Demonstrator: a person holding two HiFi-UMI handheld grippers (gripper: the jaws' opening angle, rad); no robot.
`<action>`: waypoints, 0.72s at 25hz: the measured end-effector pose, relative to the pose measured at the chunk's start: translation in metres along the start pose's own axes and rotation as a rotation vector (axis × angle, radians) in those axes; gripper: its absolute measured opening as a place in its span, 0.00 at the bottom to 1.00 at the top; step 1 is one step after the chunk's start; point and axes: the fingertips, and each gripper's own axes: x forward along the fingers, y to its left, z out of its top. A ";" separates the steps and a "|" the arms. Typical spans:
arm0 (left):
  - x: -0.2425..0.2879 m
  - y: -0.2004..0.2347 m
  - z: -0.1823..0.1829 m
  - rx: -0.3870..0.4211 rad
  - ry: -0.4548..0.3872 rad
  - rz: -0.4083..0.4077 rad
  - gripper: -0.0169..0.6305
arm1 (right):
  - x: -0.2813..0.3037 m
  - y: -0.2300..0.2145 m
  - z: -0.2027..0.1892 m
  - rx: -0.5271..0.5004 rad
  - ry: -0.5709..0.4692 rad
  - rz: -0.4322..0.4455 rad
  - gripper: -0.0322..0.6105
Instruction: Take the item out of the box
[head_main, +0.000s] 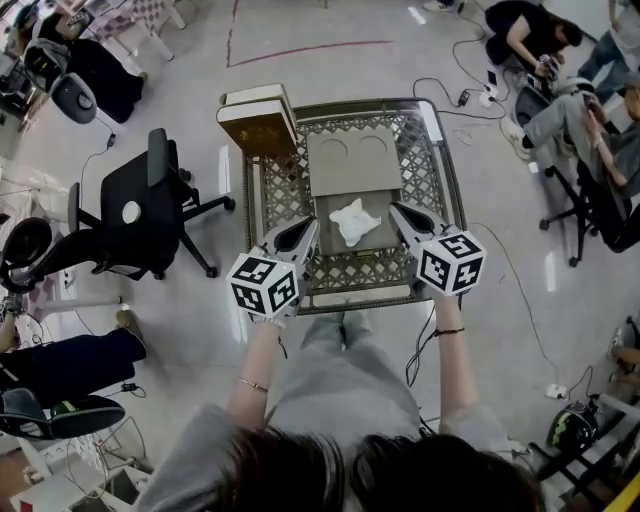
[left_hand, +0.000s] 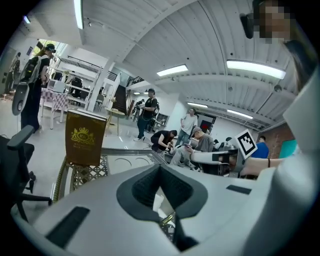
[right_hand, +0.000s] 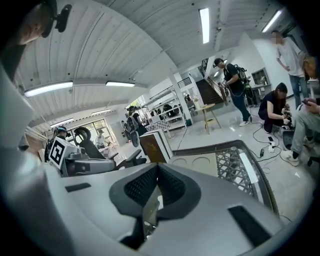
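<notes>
On the metal lattice table (head_main: 278, 196) lies an opened beige box (head_main: 352, 158), its far half showing two round hollows. A crumpled white item (head_main: 354, 220) rests in the near half. My left gripper (head_main: 313, 224) points at the left edge of that half, and its jaws look shut (left_hand: 160, 166). At the right edge is my right gripper (head_main: 393, 208), also shut (right_hand: 158, 165). A thin beige strip shows in the slit behind its tips; I cannot tell whether it is pinched. Neither gripper touches the white item.
A brown box with a gold crest (head_main: 258, 125) stands upright on the table's far left corner (left_hand: 85, 137) (right_hand: 152, 146). A black office chair (head_main: 150, 200) is to the left. Seated people (head_main: 590, 110) and floor cables (head_main: 520, 280) are on the right.
</notes>
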 end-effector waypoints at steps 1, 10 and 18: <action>0.003 0.002 -0.004 -0.003 0.013 -0.007 0.05 | 0.005 -0.002 -0.004 0.006 0.015 0.004 0.08; 0.032 0.017 -0.039 -0.065 0.089 -0.036 0.05 | 0.046 -0.026 -0.051 0.040 0.163 0.011 0.08; 0.049 0.029 -0.057 -0.088 0.129 -0.043 0.05 | 0.074 -0.043 -0.080 0.022 0.271 -0.015 0.09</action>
